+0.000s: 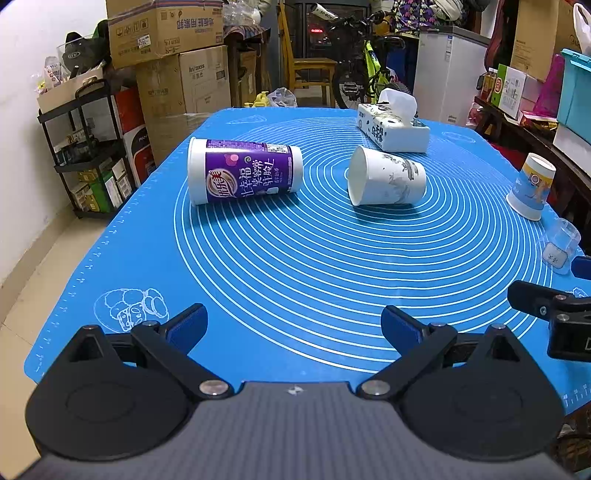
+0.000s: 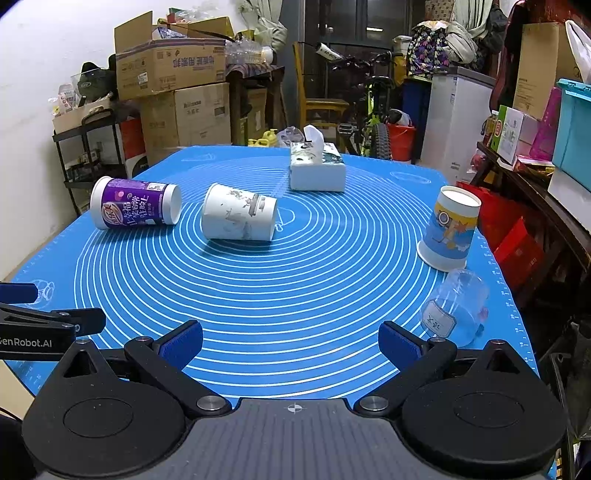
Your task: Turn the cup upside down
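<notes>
A purple-labelled cup (image 1: 243, 171) (image 2: 135, 208) lies on its side on the blue mat. A white paper cup with grey print (image 1: 386, 181) (image 2: 240, 218) lies on its side next to it. A blue and yellow paper cup (image 1: 532, 186) (image 2: 448, 229) stands upside down at the right. A clear plastic cup (image 1: 559, 245) (image 2: 456, 308) stands upside down near it. My left gripper (image 1: 293, 326) is open and empty, well short of the lying cups. My right gripper (image 2: 291, 341) is open and empty, its right finger close to the clear cup.
A tissue box (image 1: 393, 127) (image 2: 317, 170) sits at the far side of the mat (image 1: 295, 258) (image 2: 295, 295). Cardboard boxes (image 1: 166, 33), a black shelf cart (image 1: 85, 147), a bicycle (image 1: 365, 70) and cluttered shelves (image 2: 535, 147) surround the table.
</notes>
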Tool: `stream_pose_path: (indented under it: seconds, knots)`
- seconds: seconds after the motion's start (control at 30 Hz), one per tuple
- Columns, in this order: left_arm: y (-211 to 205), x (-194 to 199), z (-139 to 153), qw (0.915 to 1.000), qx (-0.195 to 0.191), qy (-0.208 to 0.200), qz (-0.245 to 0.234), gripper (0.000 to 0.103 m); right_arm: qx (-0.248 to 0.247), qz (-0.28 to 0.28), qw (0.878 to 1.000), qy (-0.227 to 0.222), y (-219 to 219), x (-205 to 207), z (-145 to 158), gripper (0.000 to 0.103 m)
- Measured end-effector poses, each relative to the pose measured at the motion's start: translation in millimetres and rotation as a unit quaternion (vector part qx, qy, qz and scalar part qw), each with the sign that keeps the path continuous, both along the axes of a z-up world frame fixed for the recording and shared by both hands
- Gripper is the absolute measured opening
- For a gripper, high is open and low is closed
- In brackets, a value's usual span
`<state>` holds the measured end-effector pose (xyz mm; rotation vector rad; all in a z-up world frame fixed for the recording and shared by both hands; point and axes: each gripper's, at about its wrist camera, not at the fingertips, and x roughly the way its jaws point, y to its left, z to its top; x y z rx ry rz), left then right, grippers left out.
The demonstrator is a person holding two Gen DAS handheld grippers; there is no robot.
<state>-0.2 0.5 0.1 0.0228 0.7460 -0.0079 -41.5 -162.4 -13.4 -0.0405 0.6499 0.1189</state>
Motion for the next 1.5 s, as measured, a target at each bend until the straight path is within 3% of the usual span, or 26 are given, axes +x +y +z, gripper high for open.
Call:
stream_pose_path:
  seconds: [1.5]
  knots:
    - [4.8,2.3,-12.5,1.0,0.006,0.005,-0.001,0.099,-0.005,0.019,1.0,0.002,4.6,2.0,2.2,0.101]
